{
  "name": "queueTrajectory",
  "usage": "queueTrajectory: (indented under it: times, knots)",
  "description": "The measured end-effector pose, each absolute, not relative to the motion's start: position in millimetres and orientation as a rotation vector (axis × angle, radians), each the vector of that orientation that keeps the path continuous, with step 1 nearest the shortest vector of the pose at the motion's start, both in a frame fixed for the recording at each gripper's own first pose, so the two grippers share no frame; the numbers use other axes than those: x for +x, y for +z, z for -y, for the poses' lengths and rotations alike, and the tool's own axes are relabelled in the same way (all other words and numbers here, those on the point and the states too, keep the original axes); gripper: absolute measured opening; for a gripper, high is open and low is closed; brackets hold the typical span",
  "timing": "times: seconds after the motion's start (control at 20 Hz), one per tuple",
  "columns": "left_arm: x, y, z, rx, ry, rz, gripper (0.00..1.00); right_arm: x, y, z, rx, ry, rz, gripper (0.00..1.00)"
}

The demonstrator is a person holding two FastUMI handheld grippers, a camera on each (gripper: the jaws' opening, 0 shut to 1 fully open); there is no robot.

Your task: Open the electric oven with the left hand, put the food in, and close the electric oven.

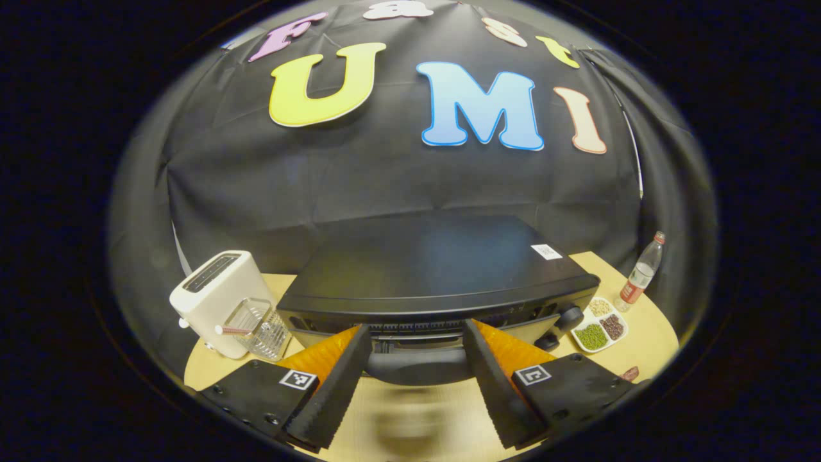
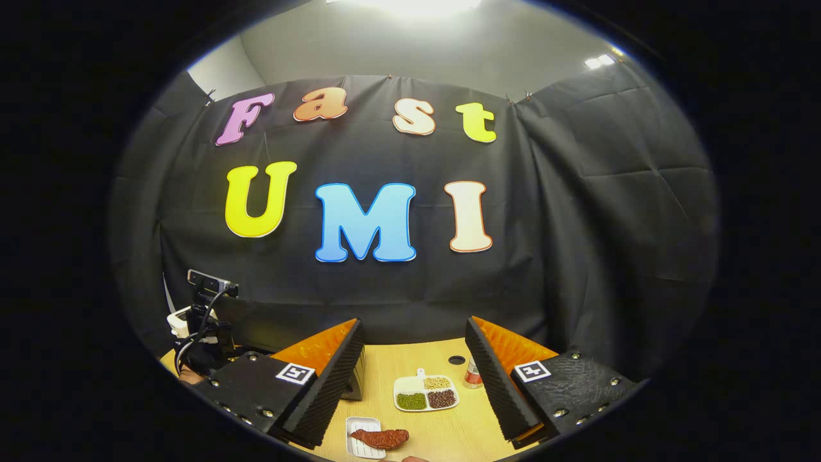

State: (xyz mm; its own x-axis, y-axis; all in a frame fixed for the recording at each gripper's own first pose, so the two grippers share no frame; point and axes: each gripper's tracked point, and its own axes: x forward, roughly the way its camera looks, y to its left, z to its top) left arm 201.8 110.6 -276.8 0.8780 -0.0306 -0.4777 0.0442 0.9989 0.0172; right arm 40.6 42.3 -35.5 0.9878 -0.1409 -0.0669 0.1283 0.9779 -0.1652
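My left claw (image 1: 417, 385) hangs spread before the electric oven (image 1: 442, 276), fingers either side of its door handle (image 1: 417, 366) without touching; the door itself is hidden below. Right of the oven, a divided dish (image 2: 426, 393) holds green, pale and dark beans. My right claw (image 2: 417, 398) gapes, empty, above the food (image 2: 380, 438) on its small tray (image 2: 359, 443), cut off at the edge.

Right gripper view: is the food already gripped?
No. The right gripper is open, and the food lies on its small tray on the table, between the fingers but untouched.
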Motion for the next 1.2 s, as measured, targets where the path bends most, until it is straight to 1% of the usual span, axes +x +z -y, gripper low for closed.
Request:
queueTrajectory:
  times: [0.1,0.15,0.25,0.3,0.35,0.4,0.45,0.5,0.55,0.6,0.9,0.95,1.0,1.1,1.2]
  knots:
    - [190.4,-282.0,-111.9,0.030,-0.035,-0.507,1.00,38.8,-36.7,-43.4,-0.161,-0.128,-0.081,0.97]
    - [184.6,-286.0,-112.5,0.027,-0.038,-0.513,0.96,38.7,-37.6,-43.8,-0.160,-0.127,-0.082,0.97]
    - [178.4,-285.7,-111.3,0.027,-0.042,-0.520,0.96,37.7,-38.8,-44.9,-0.153,-0.124,-0.086,0.97]
    - [176.8,-286.3,-111.1,0.028,-0.043,-0.526,1.00,37.0,-38.1,-46.1,-0.150,-0.123,-0.085,0.97]
    - [171.3,-287.7,-111.3,0.026,-0.043,-0.528,0.96,35.3,-38.1,-46.6,-0.150,-0.121,-0.085,0.97]
    - [167.5,-289.3,-111.0,0.025,-0.044,-0.533,1.00,34.2,-37.2,-47.4,-0.151,-0.119,-0.083,0.97]
    - [163.7,-291.3,-110.6,0.026,-0.045,-0.535,0.96,33.7,-37.4,-47.8,-0.152,-0.118,-0.082,0.97]
    - [159.2,-293.2,-110.4,0.029,-0.047,-0.539,1.00,32.0,-36.8,-47.9,-0.152,-0.118,-0.081,0.97]
    - [153.8,-296.0,-110.6,0.030,-0.047,-0.544,1.00,30.5,-37.9,-48.1,-0.152,-0.117,-0.082,0.97]
    - [149.2,-298.1,-109.9,0.031,-0.049,-0.550,0.96,29.2,-38.1,-47.8,-0.153,-0.117,-0.083,0.97]
    - [123.8,-314.6,-109.0,0.028,-0.064,-0.590,0.96,24.9,-41.8,-49.2,-0.163,-0.114,-0.096,0.97]
    - [120.1,-317.7,-108.9,0.027,-0.068,-0.596,1.00,24.0,-42.2,-50.2,-0.165,-0.113,-0.097,0.97]
    - [117.2,-320.8,-108.7,0.028,-0.069,-0.596,0.96,23.4,-42.2,-51.4,-0.168,-0.110,-0.098,0.97]
    - [110.1,-327.0,-108.7,0.039,-0.072,-0.604,1.00,23.3,-42.6,-54.2,-0.176,-0.103,-0.101,0.97]
    - [102.5,-333.0,-108.5,0.039,-0.074,-0.616,0.92,22.0,-43.2,-57.0,-0.183,-0.096,-0.105,0.97]
